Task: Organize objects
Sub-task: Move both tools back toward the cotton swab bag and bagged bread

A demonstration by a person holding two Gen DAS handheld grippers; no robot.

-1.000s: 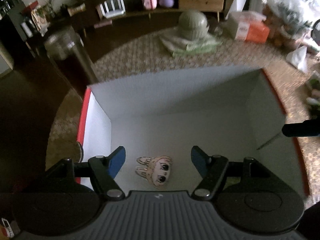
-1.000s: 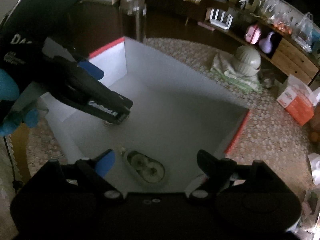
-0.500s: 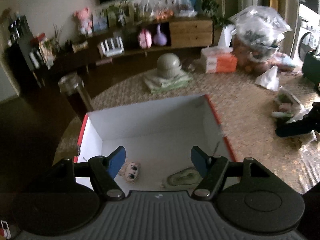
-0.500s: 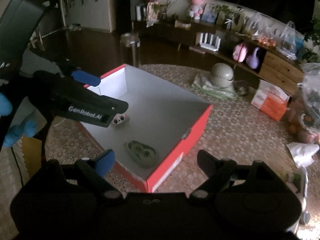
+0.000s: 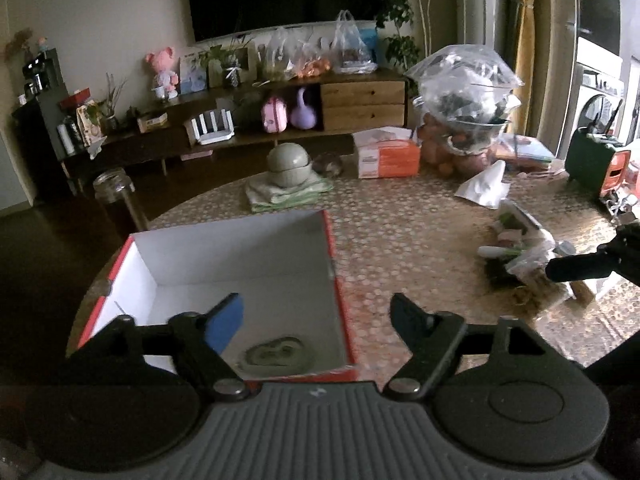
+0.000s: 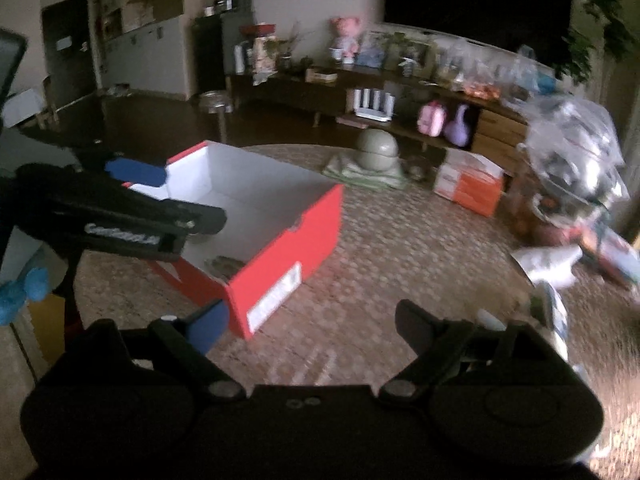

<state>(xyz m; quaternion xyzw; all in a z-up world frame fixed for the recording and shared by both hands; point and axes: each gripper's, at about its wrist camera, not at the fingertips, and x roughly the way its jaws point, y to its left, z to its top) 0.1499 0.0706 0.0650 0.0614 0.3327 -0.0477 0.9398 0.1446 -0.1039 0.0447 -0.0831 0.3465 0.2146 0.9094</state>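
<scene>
A red shoebox with a white inside [image 5: 334, 280] [image 6: 280, 248] stands on the round table. A grey-green flat case [image 5: 276, 356] lies in its near right corner; it shows faintly in the right wrist view [image 6: 224, 266]. My left gripper [image 5: 316, 320] is open and empty, above the box's near right edge. My right gripper [image 6: 308, 322] is open and empty, over the table to the right of the box. The left gripper also shows in the right wrist view [image 6: 152, 200], over the box. The doll-face toy is hidden.
A pile of small packets and wrappers [image 5: 520, 248] lies on the table at the right, by the right gripper's finger [image 5: 580, 266]. A grey-green bowl on folded cloth [image 5: 288, 168], an orange tissue box [image 5: 388, 156], a plastic bag of things [image 5: 464, 92] and a glass jar [image 5: 116, 196] stand at the back.
Both grippers have pulled back and up out of the box and swung right. The doll-face toy and the case were left in the box. The right wrist view is motion-blurred.
</scene>
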